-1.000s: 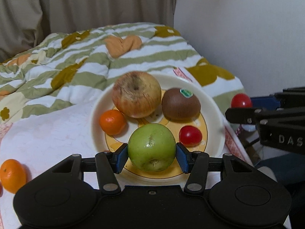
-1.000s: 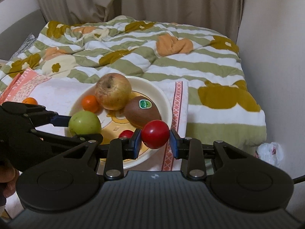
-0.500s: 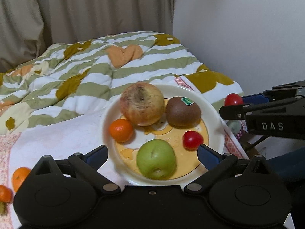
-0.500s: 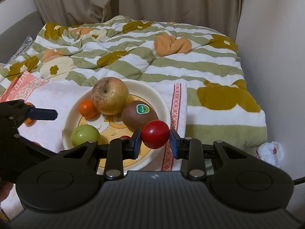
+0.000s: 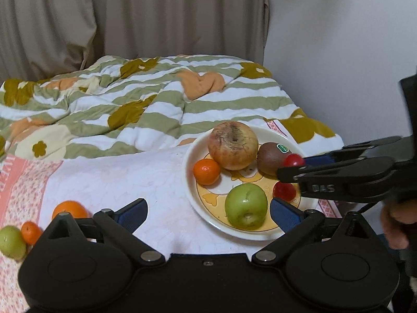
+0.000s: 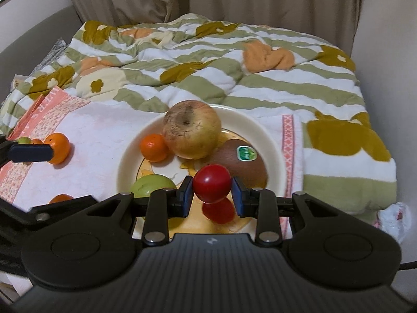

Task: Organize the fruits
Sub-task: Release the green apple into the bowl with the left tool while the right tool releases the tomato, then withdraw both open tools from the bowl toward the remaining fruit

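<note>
A cream plate (image 5: 190, 172) (image 6: 260, 127) on a white cloth holds a large reddish apple (image 5: 232, 144) (image 6: 191, 129), a kiwi (image 5: 271, 157) (image 6: 239, 161), a small orange (image 5: 206, 171) (image 6: 153, 147), a green apple (image 5: 246, 205) (image 6: 152, 185) and a red tomato (image 5: 284, 191) (image 6: 218, 212). My right gripper (image 6: 212, 191) (image 5: 292, 163) is shut on a second red tomato (image 6: 212, 186) (image 5: 293, 160), held above the plate's right side. My left gripper (image 5: 207, 212) is open and empty, just in front of the plate's left edge.
Loose fruit lies on the cloth at the left: an orange (image 5: 69, 210) (image 6: 58, 147), a smaller orange (image 5: 30, 232) and a green fruit (image 5: 11, 242). A striped quilt (image 5: 130, 104) is heaped behind. A wall (image 5: 338, 52) stands close on the right.
My left gripper opened, let the green apple down on the plate, and drew back to the left. My right gripper moved in over the plate with the tomato.
</note>
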{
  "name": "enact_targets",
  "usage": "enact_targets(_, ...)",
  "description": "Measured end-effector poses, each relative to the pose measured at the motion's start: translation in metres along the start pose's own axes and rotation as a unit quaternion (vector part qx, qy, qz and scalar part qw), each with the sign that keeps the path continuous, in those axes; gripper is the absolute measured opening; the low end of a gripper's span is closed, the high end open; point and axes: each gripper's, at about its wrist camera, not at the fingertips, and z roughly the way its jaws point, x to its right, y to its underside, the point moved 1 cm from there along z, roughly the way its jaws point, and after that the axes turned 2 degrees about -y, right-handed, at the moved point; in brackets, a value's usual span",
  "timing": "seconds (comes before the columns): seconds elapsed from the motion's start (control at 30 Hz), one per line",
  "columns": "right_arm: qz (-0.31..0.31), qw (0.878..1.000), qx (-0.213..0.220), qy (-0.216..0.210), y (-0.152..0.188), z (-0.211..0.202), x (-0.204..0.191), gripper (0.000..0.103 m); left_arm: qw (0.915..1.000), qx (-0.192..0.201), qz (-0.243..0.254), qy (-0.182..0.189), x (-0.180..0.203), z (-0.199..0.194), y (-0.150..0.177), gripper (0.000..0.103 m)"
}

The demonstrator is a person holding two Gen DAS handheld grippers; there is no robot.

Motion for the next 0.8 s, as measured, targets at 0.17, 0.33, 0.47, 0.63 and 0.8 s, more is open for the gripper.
enact_targets(0.17,0.001,1.000,-0.008,-0.004,0.002,0.011,-0.003,0.049,0.9999,0.003,-0.001,-0.014,-0.004,-0.005,0.006,0.102)
enact_targets(0.33,0.004,1.000,0.002,-0.002,0.006,0.006,-0.002,0.097,0.9997,0.006,-0.006,-0.021,-0.007,-0.012,0.014,0.102)
enact_targets(0.47,0.018,1.000,0.016,0.005,0.011,-0.008,0.004,0.103,0.9995,0.010,-0.010,-0.029,-0.007,-0.021,0.020,0.102)
enact_targets(0.63,0.029,0.999,0.021,0.014,0.015,-0.025,0.007,0.103,0.9989,0.015,-0.012,-0.042,-0.008,-0.036,0.024,0.102)
enact_targets(0.8,0.020,0.999,0.032,0.026,0.017,-0.050,0.001,0.103,0.9976,0.029,-0.032,-0.054,-0.015,-0.060,0.029,0.102)
